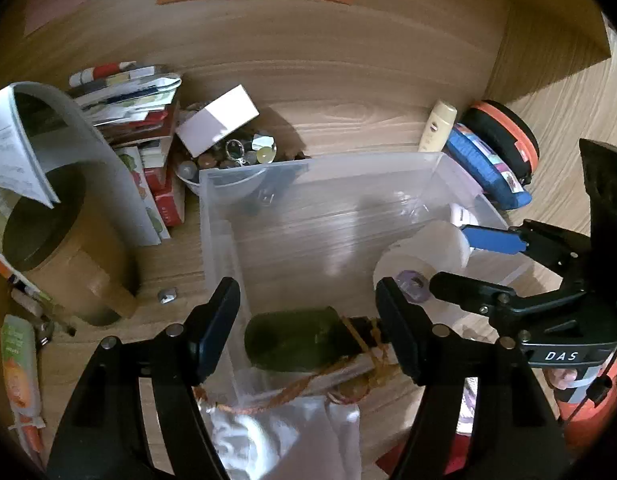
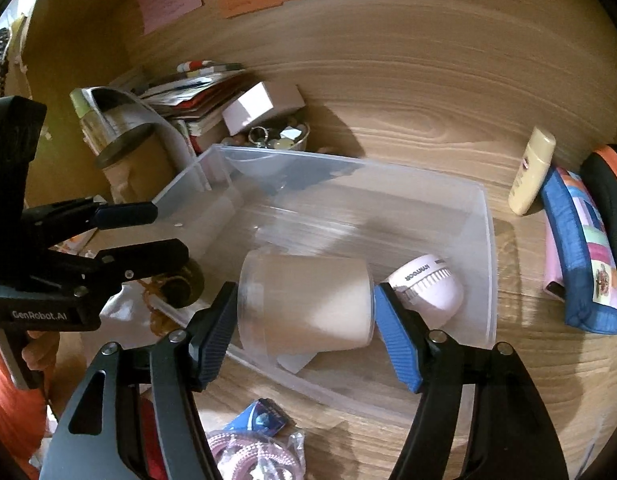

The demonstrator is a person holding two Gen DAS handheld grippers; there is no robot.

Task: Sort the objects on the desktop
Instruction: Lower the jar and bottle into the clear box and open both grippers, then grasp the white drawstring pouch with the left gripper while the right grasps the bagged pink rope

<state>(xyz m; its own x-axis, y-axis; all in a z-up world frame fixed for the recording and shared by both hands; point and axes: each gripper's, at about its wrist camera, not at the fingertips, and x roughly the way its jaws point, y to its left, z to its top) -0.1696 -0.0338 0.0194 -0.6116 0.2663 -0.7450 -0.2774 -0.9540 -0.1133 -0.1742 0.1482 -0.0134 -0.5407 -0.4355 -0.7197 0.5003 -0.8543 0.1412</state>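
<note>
A clear plastic bin point(image 1: 212, 216) point(image 2: 490, 240) stands on the wooden desk. My right gripper point(image 2: 304, 308) is shut on a frosted white jar point(image 2: 308, 304) and holds it on its side over the bin; the jar also shows in the left wrist view point(image 1: 420, 248). A small white device point(image 2: 428, 284) lies in the bin beside it. My left gripper point(image 1: 308, 320) is open above the bin's near left corner, over a dark green object point(image 1: 296, 340) tied with a brown cord point(image 1: 364, 364).
Stacked books point(image 1: 140, 120), a cardboard tube point(image 1: 48, 240), a bowl of trinkets point(image 1: 236, 152) with a white box point(image 1: 216, 120), a cream bottle point(image 2: 532, 172), a blue pouch point(image 2: 584, 256) and an orange-rimmed case point(image 1: 504, 136) surround the bin. A packet point(image 2: 252, 448) lies near.
</note>
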